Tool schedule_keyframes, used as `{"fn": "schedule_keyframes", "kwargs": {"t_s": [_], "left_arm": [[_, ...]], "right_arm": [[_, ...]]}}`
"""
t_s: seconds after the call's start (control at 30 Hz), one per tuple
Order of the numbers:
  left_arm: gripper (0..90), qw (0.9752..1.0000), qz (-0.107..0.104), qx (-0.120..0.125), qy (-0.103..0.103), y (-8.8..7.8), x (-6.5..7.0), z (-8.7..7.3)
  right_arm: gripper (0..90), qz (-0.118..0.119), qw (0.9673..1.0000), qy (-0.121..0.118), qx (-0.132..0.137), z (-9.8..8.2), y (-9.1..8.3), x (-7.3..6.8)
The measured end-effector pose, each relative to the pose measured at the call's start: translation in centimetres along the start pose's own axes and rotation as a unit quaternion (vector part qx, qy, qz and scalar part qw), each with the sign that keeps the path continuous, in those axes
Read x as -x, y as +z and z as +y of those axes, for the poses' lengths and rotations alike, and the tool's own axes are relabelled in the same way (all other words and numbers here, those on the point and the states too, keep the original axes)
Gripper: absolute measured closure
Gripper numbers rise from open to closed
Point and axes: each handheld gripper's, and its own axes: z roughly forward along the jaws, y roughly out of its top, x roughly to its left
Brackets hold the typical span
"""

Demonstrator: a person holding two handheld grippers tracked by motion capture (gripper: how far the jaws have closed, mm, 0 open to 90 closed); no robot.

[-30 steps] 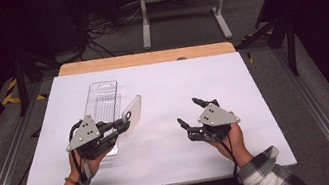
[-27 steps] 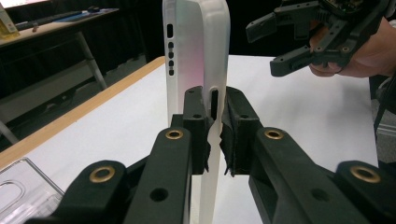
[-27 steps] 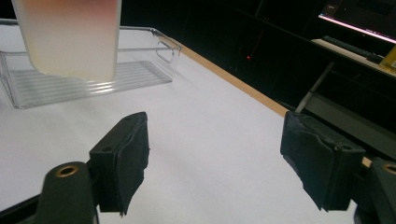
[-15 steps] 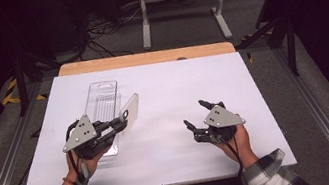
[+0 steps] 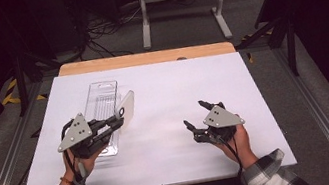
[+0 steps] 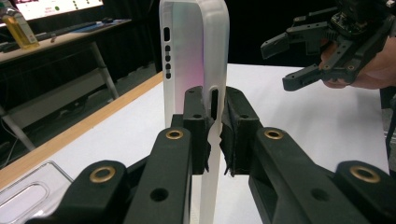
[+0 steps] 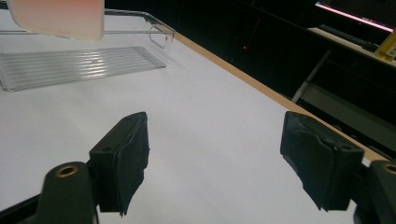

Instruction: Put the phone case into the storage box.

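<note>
The left gripper (image 5: pixel 115 118) is held low over the white table (image 5: pixel 163 97), on its left half, with the jaws pointed toward the table's middle and clamped on the edge of a translucent phone case (image 6: pixel 196 60), which is held upright. The right gripper (image 5: pixel 196 115) is held over the right half, near the front edge, with its jaws spread wide and nothing between them.
</note>
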Motion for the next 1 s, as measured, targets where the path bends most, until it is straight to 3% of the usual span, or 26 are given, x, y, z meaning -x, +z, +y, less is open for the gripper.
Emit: {"fn": "schedule_keyframes", "kwargs": {"t_s": [1.0], "left_arm": [[81.9,0.9998,0.016,0.011,-0.002,-1.1,-0.9,0.2]], "right_arm": [[23.3,0.001,1.0,-0.001,-0.004,0.0,0.1,0.0]]}}
